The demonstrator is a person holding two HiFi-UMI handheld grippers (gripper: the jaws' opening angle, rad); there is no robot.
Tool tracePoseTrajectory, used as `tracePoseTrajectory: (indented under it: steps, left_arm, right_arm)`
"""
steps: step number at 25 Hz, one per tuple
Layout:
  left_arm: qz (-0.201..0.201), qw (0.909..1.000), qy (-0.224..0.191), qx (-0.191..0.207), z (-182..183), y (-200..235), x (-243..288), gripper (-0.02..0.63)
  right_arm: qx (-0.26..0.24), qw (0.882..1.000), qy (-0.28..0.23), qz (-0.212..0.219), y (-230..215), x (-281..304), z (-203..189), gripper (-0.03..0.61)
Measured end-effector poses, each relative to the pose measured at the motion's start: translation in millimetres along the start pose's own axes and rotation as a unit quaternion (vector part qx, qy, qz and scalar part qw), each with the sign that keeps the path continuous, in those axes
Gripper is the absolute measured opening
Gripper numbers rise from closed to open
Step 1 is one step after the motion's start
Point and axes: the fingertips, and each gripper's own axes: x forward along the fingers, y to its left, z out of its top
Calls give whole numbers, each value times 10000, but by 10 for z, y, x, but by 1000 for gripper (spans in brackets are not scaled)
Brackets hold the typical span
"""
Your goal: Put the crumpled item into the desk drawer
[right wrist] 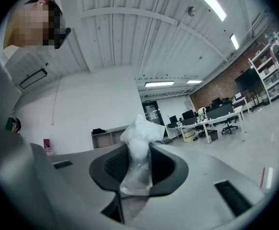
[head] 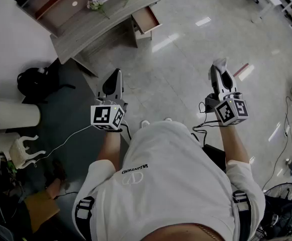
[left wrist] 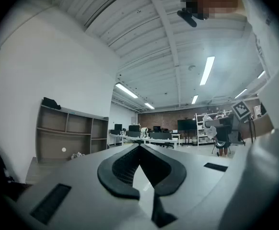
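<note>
At the upper left of the head view I am facing a grey, flat-topped desk (head: 93, 29) with a boxy shelf (head: 55, 1) on it. Its drawer (head: 147, 19) is standing pulled out and is brownish inside; what lies in it is too small to tell. My left gripper (head: 117, 75) is pointing level over the glossy pale floor (head: 176, 79). Its ribbed black pads (left wrist: 122, 169) are meeting at the tips with nothing between them. My right gripper (head: 219, 69) is squeezing the crumpled wad (right wrist: 138, 152), a whitish, half-clear, wrinkled thing like thin plastic. It is bulging above the pads and pinched narrow between them. So the wad is sitting in my right jaws, well apart from the drawer. The marker cubes are hiding both my hands; only my forearms are showing, stretched forward side by side.
</note>
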Motion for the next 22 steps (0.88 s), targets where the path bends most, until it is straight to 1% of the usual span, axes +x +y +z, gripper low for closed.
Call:
tracePoseTrajectory:
  steps: [5,12,22]
  left_arm:
    - [12,10000,0,3,1,-45,33,3]
    - [38,10000,9,-4,-6,-141,117,3]
    - [140,9999,16,15,-31,-421,303,3]
  right_arm:
    - [123,9999,-30,13,-57,-13,21,87]
    - [149,9999,-12,70,-164,-15,39,88]
    - [204,9996,56,199,-487,-33,72,88]
